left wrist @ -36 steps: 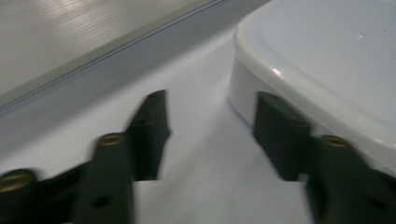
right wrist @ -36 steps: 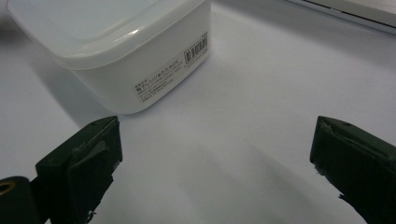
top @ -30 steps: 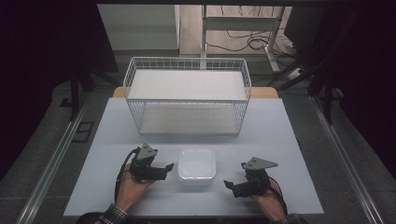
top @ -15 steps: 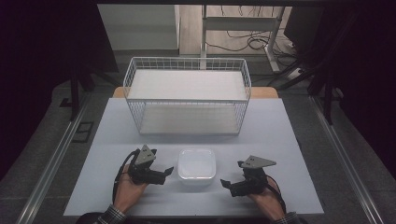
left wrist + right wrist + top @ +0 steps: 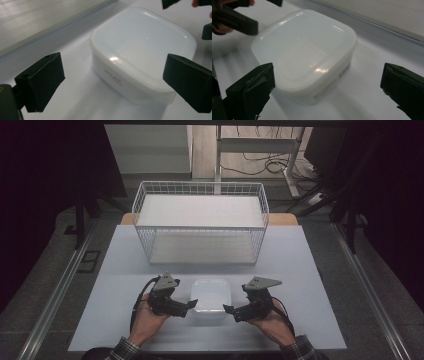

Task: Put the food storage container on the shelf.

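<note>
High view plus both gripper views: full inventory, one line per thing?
Plastic container: 1, translucent white, lid on, near edge of the table, between the two grippers; also close up in the left gripper view and the right gripper view.
Wire basket: 1, white, far half of the table, white panel inside.
Table: 1, pale grey-white top.
Cables: several, dark, on the floor beyond the table.
Left gripper: 1, black, jaws open, at the container's left side.
Right gripper: 1, black, jaws open, at the container's right side.
Hands: 2, one under the left gripper, one under the right gripper; plaid cuffs.
</note>
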